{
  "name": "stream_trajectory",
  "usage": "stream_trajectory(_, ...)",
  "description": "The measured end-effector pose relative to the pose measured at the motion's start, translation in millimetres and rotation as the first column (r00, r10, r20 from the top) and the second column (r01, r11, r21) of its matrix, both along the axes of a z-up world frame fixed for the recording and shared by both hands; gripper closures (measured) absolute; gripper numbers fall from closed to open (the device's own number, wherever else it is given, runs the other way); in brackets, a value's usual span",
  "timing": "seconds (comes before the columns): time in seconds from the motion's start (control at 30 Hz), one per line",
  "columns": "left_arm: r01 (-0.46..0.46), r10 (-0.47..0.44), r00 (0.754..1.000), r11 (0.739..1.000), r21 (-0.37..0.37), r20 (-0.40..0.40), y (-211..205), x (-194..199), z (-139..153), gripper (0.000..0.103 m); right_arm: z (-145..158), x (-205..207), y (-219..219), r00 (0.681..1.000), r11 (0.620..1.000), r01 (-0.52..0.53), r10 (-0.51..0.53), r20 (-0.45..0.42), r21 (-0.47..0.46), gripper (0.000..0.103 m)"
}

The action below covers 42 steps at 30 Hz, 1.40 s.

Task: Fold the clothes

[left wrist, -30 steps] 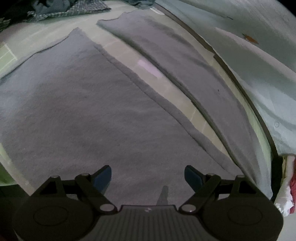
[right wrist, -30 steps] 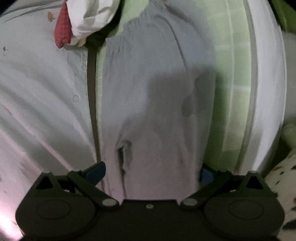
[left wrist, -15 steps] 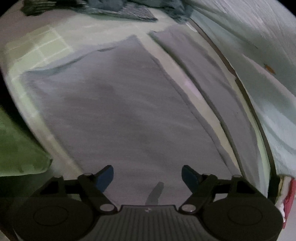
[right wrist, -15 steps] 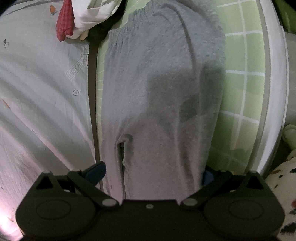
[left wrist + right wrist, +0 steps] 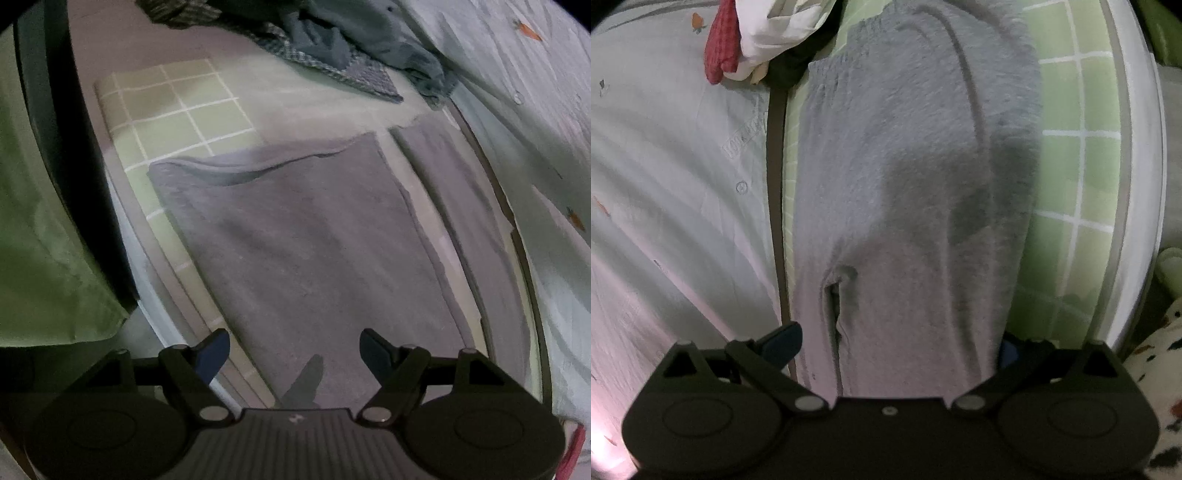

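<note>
Grey fleece trousers (image 5: 306, 240) lie flat on a green checked mat (image 5: 173, 110). In the left wrist view both legs stretch away from me, the wide one in the middle and the narrow one (image 5: 465, 206) at the right. My left gripper (image 5: 295, 350) is open and empty, hovering over the near end of the wide leg. In the right wrist view the trousers (image 5: 908, 177) run up to the elastic waistband at the top. My right gripper (image 5: 897, 347) is open, and the fabric lies between its fingers and hides the right fingertip.
A pile of dark blue and checked clothes (image 5: 332, 44) lies beyond the leg ends. A pale sheet (image 5: 535, 110) covers the bed to the right. A green cushion (image 5: 48, 240) sits left. A white and red garment (image 5: 757, 40) lies near the waistband. A spotted cloth (image 5: 1160, 350) is at the right edge.
The left gripper has pulled back and swung left, so the leg hems and the mat beyond them now show. The right gripper has barely moved and stays open.
</note>
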<state>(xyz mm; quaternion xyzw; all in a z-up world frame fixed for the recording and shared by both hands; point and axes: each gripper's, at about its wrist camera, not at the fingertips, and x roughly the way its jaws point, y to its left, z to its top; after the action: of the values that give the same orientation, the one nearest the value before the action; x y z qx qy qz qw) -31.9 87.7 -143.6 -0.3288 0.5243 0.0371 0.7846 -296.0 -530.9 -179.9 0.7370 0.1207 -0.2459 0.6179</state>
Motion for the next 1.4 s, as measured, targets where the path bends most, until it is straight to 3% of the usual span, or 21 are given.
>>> stream_trajectory(0.37,-0.021,0.023,0.998,0.999,-0.038,0.057,13,11,-5,0.026,-2,-5,4,0.999,0.999,0.037,-0.037,0.013,0.012,0.001)
stream_trajectory(0.6,-0.060,0.065,0.993,0.997,-0.057,0.100,15,11,-7,0.044,0,-18,2,0.993,0.992,0.121,-0.122,-0.005,-0.014,0.002)
stream_trajectory(0.67,-0.075,0.079,0.992,0.996,-0.045,0.103,15,10,-8,0.056,4,-24,0,0.986,0.985,0.164,-0.166,-0.035,-0.050,0.009)
stream_trajectory(0.77,-0.102,0.105,0.990,0.994,-0.027,0.099,19,10,-9,0.072,6,-30,-9,0.972,0.974,0.207,-0.216,-0.096,-0.092,0.028)
stream_trajectory(0.83,-0.119,0.121,0.988,0.993,-0.028,0.099,22,9,-11,0.077,6,-32,-16,0.964,0.970,0.217,-0.230,-0.132,-0.107,0.047)
stream_trajectory(0.9,-0.131,0.134,0.986,0.991,-0.030,0.099,24,9,-12,0.081,2,-31,-21,0.962,0.970,0.218,-0.233,-0.145,-0.110,0.057)
stream_trajectory(1.0,-0.136,0.136,0.986,0.991,-0.015,0.100,24,10,-11,0.090,-4,-32,-25,0.959,0.966,0.241,-0.252,-0.127,-0.096,0.072)
stream_trajectory(1.03,-0.148,0.148,0.983,0.989,-0.010,0.109,24,9,-10,0.097,-6,-32,-26,0.959,0.964,0.251,-0.260,-0.110,-0.089,0.079)
stream_trajectory(1.1,-0.172,0.171,0.977,0.985,-0.001,0.128,22,8,-6,0.101,-8,-32,-26,0.959,0.961,0.264,-0.271,-0.088,-0.081,0.096)
stream_trajectory(1.27,-0.229,0.221,0.957,0.973,0.018,0.186,19,6,7,0.102,1,-33,-29,0.953,0.948,0.303,-0.303,0.014,-0.095,0.101)
stream_trajectory(1.4,-0.216,0.198,0.934,0.976,0.027,0.298,7,14,42,0.102,25,-27,-36,0.955,0.943,0.291,-0.278,0.100,-0.159,0.101)
